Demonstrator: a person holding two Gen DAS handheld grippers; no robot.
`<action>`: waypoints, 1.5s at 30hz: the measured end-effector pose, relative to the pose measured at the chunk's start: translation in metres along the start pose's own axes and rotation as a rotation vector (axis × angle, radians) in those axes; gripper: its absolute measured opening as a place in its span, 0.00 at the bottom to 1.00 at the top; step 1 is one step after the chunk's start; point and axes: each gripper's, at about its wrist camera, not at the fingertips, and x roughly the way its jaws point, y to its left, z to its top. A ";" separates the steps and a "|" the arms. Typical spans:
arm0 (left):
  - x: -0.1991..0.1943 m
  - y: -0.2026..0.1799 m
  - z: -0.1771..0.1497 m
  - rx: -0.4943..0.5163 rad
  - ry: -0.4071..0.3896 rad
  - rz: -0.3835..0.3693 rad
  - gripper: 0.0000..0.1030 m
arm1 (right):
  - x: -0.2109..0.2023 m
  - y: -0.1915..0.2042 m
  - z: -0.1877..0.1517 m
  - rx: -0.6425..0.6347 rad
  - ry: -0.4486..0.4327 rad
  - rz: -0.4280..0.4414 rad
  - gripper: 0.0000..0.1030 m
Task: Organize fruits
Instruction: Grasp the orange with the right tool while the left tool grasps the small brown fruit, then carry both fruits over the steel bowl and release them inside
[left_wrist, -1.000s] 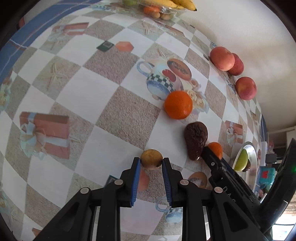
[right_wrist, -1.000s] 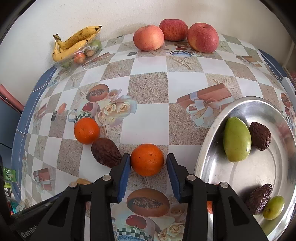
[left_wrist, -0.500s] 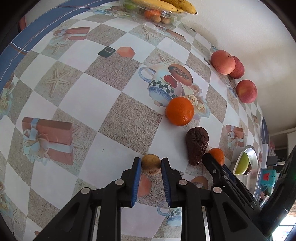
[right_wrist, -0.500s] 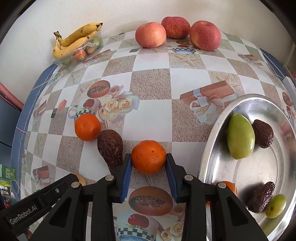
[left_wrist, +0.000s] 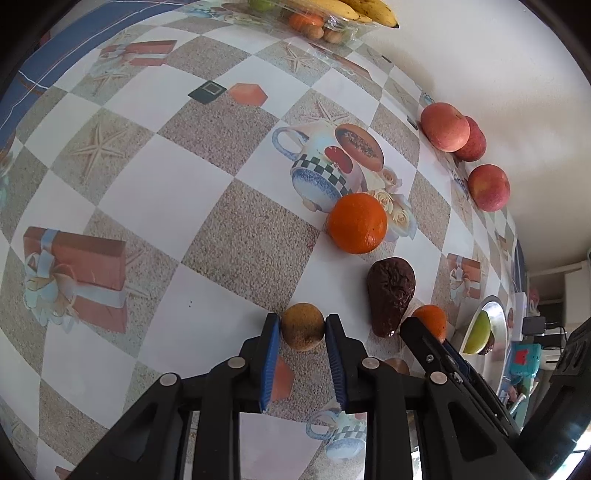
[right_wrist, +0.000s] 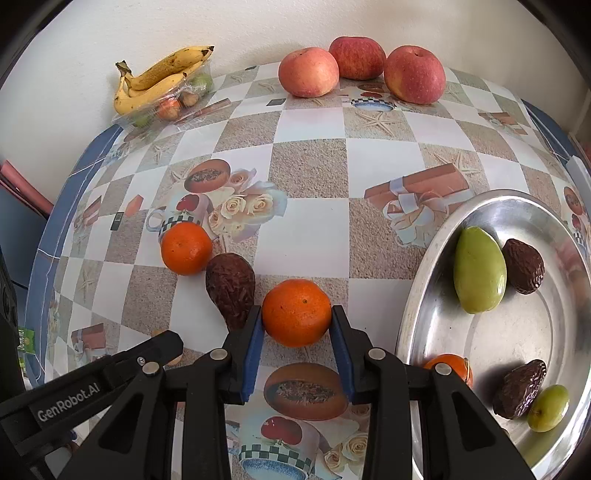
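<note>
Blue pads of your right gripper (right_wrist: 296, 325) are pressed against both sides of an orange (right_wrist: 296, 312), so that claw is closed on the fruit, which looks as if it rests on the checked tablecloth (right_wrist: 317, 155) near the table's front edge, just left of the steel tray (right_wrist: 417, 295). Your left gripper (left_wrist: 303, 328) is likewise clamped on a small brown round fruit (left_wrist: 303, 325), further toward the table's left side. I cannot tell from either view whether that one has left the cloth.

For the lift, take the orange straight up first. The wrinkled dark avocado (right_wrist: 231, 290) sits touching or almost touching your right gripper's left finger, and a sideways pull would likely drag or roll it. Once clear, carry the orange over the tray's rim, not across it at rim height.

Pick your landing spot before you lower. The tray already holds a green mango (right_wrist: 479, 269), a dark fruit beside it (right_wrist: 523, 266), another orange (right_wrist: 452, 369) at the near rim, and a date-like fruit (right_wrist: 519, 389) with a small green one (right_wrist: 547, 408) near the front. The bare metal in the tray's middle looks best, though a round fruit may roll on that curved floor, so set it down before you release.

Keep the left gripper back until the right one is out of the tray. A second orange (right_wrist: 186, 248) waits behind the avocado, toward the table's left edge.
</note>
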 end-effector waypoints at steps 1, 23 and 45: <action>0.000 0.000 0.000 -0.001 -0.001 -0.001 0.28 | 0.000 0.000 0.000 0.001 0.000 0.001 0.36; -0.002 0.000 -0.001 -0.034 -0.017 0.014 0.25 | -0.017 0.001 -0.007 -0.027 0.003 0.026 0.36; -0.018 -0.056 -0.028 0.085 -0.078 -0.024 0.25 | -0.060 -0.041 -0.011 0.002 -0.069 0.012 0.36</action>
